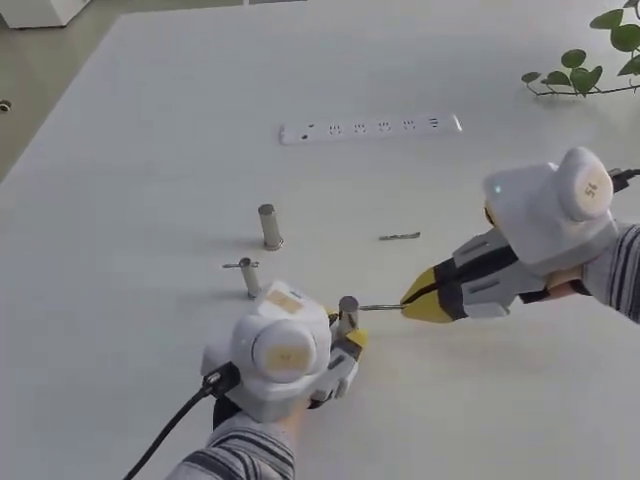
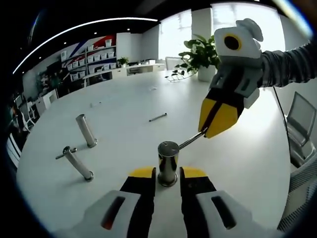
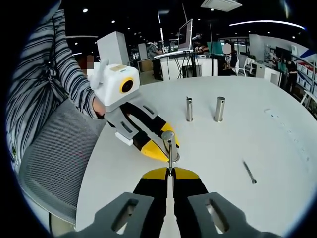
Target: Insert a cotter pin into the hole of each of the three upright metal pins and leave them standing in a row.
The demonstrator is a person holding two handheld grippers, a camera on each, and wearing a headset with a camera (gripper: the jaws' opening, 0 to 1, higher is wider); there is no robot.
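Gripping the nearest metal pin [image 2: 168, 161] low on its shaft, the left tool [image 2: 167, 174] holds it upright on the white tabletop [image 1: 150, 150], jaws narrow around it. From 3 o'clock in the head view, the right tool [image 1: 408, 300] pinches a cotter pin [image 1: 381, 307] level, its tip touching that pin just under the cap. At 10 o'clock stands a second pin [image 1: 249, 277] with an inserted cotter pin [image 1: 236, 265] crosswise through it, at 11 o'clock a bare third pin [image 1: 269, 227], and at 1 o'clock a loose cotter pin [image 1: 399, 237] lies flat.
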